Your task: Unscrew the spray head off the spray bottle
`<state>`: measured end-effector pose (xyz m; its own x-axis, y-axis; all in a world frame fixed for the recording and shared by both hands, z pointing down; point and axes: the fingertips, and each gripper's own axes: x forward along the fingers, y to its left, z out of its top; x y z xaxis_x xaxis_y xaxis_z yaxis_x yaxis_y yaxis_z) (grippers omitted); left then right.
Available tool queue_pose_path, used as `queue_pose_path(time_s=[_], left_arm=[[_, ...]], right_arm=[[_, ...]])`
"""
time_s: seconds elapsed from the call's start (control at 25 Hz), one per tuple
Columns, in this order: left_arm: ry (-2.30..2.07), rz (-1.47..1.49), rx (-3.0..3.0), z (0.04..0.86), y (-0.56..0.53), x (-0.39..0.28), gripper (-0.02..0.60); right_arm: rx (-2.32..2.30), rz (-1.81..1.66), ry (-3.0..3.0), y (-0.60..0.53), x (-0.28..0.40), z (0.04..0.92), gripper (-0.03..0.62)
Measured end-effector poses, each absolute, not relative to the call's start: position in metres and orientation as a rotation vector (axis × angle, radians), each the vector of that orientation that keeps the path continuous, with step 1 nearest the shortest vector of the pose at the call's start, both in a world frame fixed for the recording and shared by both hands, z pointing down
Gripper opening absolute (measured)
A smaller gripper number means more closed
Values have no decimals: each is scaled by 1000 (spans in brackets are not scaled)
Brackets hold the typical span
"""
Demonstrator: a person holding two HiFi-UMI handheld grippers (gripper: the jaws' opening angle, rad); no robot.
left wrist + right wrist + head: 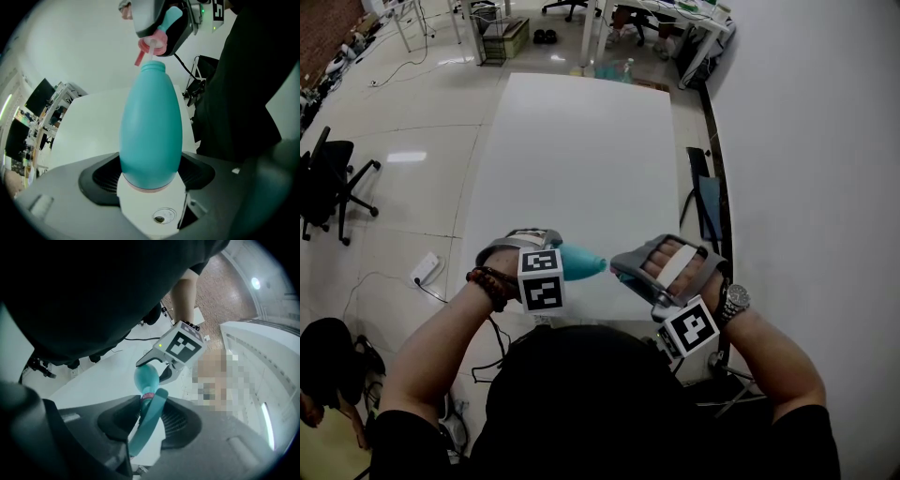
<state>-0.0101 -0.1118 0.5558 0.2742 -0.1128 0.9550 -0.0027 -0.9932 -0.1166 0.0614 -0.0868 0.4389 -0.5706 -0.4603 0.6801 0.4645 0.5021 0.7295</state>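
So rn the teal egg-shaped plastic spray bottle is up in the air, with the near edge of the white table right under the bottle. The left gripper has it by the fat bottom end. Its jaws are spread wide, w/ pads pressed on both sides of the belly. Makes sense imo: the widest part gives the most bite, so the bottle can't spin when the top gets twisted.

The right gripper is at the bottle's other end, jaws roughly half closed and clamped on the teal plastic spray head just past its pink ribbed collar. Grabbing the slim body lets a wrist roll turn the whole head about the bottle's long axis, which is prob why the two grippers face each other in line.

In the left gripper view the bare teal threaded neck shows below the collar, so I'd guess the head is basically off the threads or v close. Can't tell if there's a real gap tho. If there's a dip tube inside the bottle, I can't make it out clearly.
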Motion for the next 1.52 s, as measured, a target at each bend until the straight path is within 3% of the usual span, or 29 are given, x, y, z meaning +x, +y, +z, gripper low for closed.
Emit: queue_pose_path(time_s=[0.92,1.52], left_arm=[[440,-1928,-2487,589,-148,-66,399],[913,-1612,-2823,589,-178,-58,400]], right_arm=[[208,-1069,-1926,-112,84,423,117],[760,-310,-2331,-173,112,423,118]])
